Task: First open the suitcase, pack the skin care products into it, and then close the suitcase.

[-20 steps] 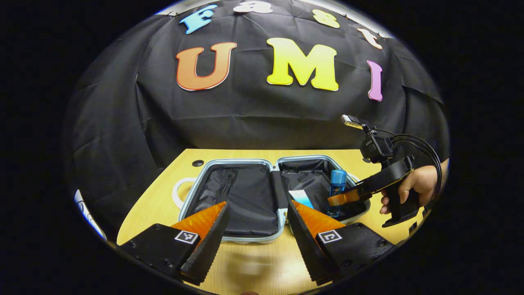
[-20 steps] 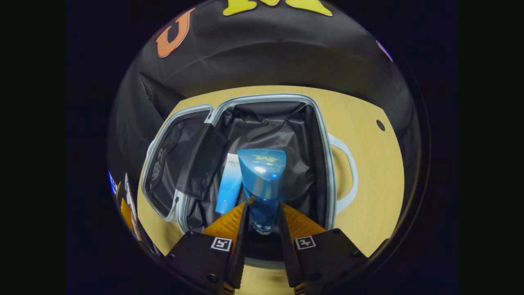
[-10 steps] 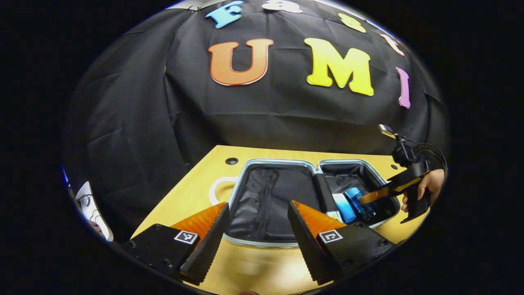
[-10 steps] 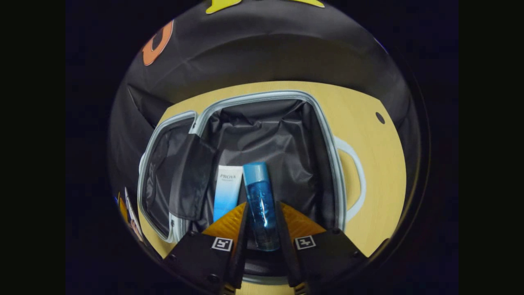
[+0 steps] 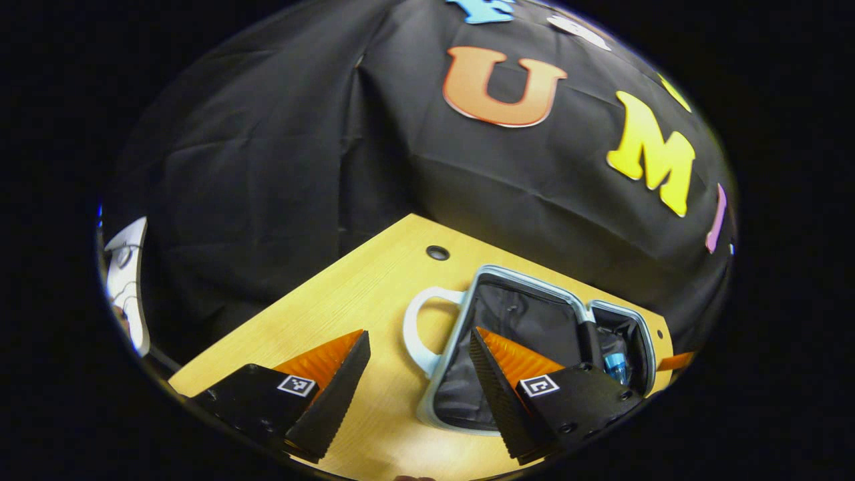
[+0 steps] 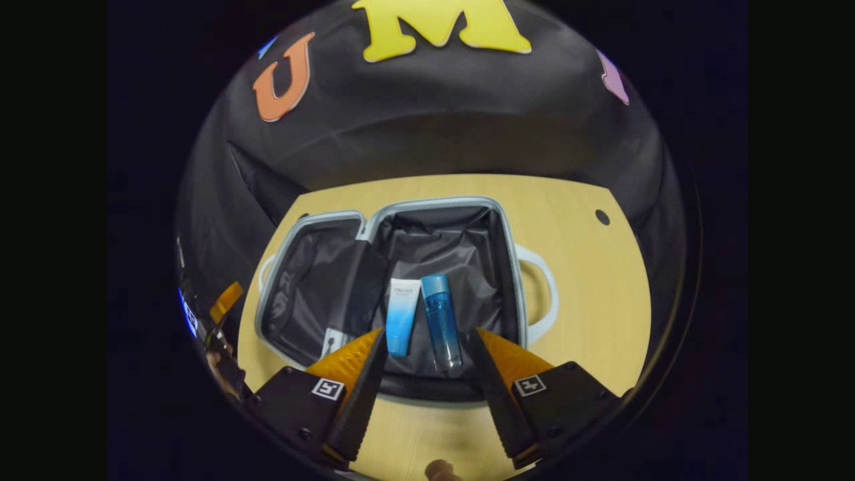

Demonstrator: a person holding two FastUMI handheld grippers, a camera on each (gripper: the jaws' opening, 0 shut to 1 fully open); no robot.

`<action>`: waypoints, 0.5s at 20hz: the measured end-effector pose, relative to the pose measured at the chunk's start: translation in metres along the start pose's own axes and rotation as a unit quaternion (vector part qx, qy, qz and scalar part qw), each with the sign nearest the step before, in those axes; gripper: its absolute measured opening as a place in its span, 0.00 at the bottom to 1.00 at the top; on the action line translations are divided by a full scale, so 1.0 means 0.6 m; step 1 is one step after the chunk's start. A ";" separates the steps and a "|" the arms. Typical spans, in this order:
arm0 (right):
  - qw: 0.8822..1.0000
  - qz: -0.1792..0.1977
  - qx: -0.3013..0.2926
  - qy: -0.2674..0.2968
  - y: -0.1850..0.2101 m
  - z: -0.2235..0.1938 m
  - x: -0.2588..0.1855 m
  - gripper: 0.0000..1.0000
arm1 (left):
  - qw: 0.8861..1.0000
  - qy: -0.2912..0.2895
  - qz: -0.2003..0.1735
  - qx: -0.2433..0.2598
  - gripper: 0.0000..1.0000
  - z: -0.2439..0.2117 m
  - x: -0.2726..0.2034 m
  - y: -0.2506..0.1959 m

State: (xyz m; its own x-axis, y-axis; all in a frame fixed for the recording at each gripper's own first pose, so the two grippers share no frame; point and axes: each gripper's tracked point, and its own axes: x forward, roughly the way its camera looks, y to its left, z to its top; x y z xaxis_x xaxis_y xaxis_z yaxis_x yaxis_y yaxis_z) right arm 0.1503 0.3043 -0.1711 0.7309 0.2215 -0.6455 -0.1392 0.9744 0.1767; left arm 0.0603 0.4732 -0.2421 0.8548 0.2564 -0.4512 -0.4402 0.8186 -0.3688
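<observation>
In the left gripper view, the left gripper (image 5: pixel 417 344) sits at the bottom of the frame with its two fingers spread wide and nothing between them. Between and behind the fingers lies the wooden table (image 5: pixel 347 300), which runs from the lower left up toward the centre and has a small dark hole (image 5: pixel 437 252) near its far edge. The suitcase (image 5: pixel 507 277) lies open and flat at the lower right of the frame, its pale rim around a black lining. Its white handle (image 5: pixel 417 334) loops toward the centre of the frame, just beside the right-hand finger. In the farther half of the case, at the right edge, the cap of the blue bottle (image 5: pixel 614 366) peeks out. A fingertip of the other gripper shows at the far right edge.

In the right gripper view, the right gripper (image 6: pixel 425 347) is at the bottom with its fingers parted and empty. The open suitcase (image 6: pixel 437 204) fills the middle of the frame. In its right-hand half, the blue bottle (image 6: pixel 441 324) lies flat, with the white-and-blue tube (image 6: pixel 402 315) just beside it on the left. Both lie just beyond the gap between the fingers, touching neither finger. The left-hand half holds a black mesh divider (image 6: pixel 300 294). A white handle (image 6: pixel 541 294) juts out on the right over the table (image 6: pixel 594 280).
</observation>
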 end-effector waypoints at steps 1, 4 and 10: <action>1.000 0.002 -0.013 -0.009 0.003 -0.007 -0.029 0.79 | 0.999 0.010 -0.005 -0.031 0.95 -0.006 0.011 0.007; 0.999 0.009 -0.016 -0.042 0.013 -0.013 -0.127 0.81 | 0.994 0.036 -0.011 -0.103 0.95 -0.035 0.045 0.025; 0.992 -0.014 -0.067 -0.110 -0.011 -0.003 -0.245 0.76 | 0.978 0.063 -0.064 -0.186 0.81 -0.047 0.093 0.013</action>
State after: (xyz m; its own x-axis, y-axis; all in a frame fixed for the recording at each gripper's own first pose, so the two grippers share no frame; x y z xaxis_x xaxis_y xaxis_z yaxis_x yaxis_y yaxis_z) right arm 0.0425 0.2656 -0.0787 0.8621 0.1955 -0.4676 -0.1940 0.9796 0.0519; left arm 0.0969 0.4795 -0.2930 0.8788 0.0791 -0.4706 -0.4217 0.5905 -0.6881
